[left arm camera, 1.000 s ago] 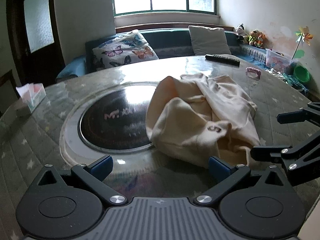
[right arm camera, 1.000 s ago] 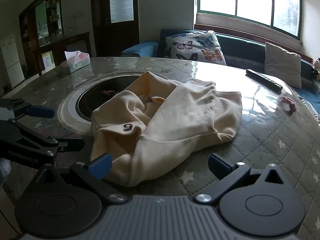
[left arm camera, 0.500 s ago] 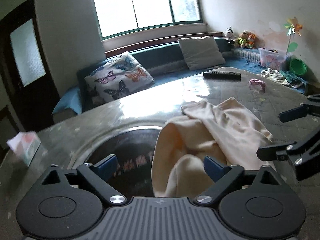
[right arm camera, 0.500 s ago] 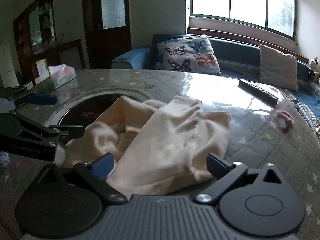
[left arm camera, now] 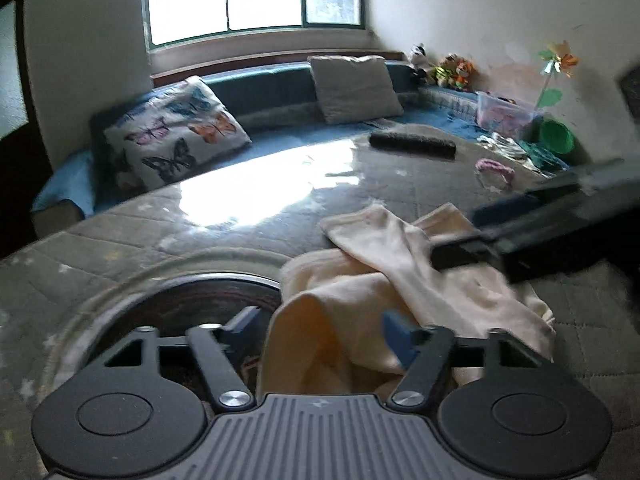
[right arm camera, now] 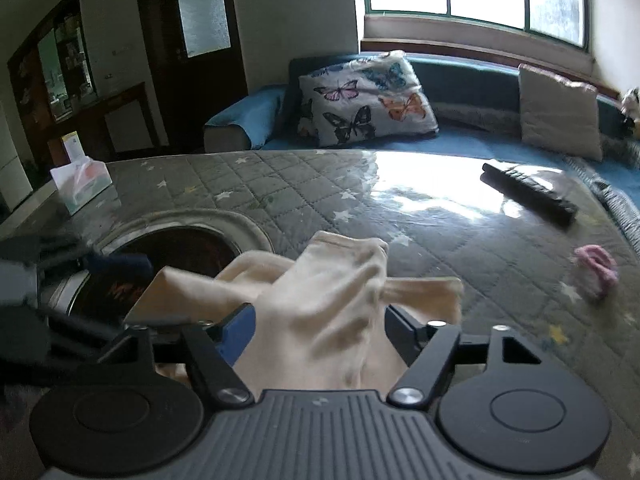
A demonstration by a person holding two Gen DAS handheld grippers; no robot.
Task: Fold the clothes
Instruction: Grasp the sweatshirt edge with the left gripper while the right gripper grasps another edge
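A cream garment (left arm camera: 400,280) lies crumpled on the round quilted table, partly over the dark round insert (left arm camera: 192,300). My left gripper (left arm camera: 320,328) has its jaws around a fold at the garment's near edge, narrowed but with a gap still showing. My right gripper (right arm camera: 320,324) has its jaws around another bunched fold of the garment (right arm camera: 332,288), also narrowed. Each gripper shows blurred in the other's view, the right one (left arm camera: 540,232) over the garment's right side, the left one (right arm camera: 60,280) at the insert.
A black remote (right arm camera: 528,196) and a pink hair tie (right arm camera: 596,268) lie on the far right of the table. A tissue box (right arm camera: 80,184) stands at the far left. A sofa with a butterfly pillow (left arm camera: 172,144) runs behind the table.
Both grippers have moved forward and down onto the garment's near edge, and their jaws have narrowed around folds of cloth. The garment has bunched up toward them.
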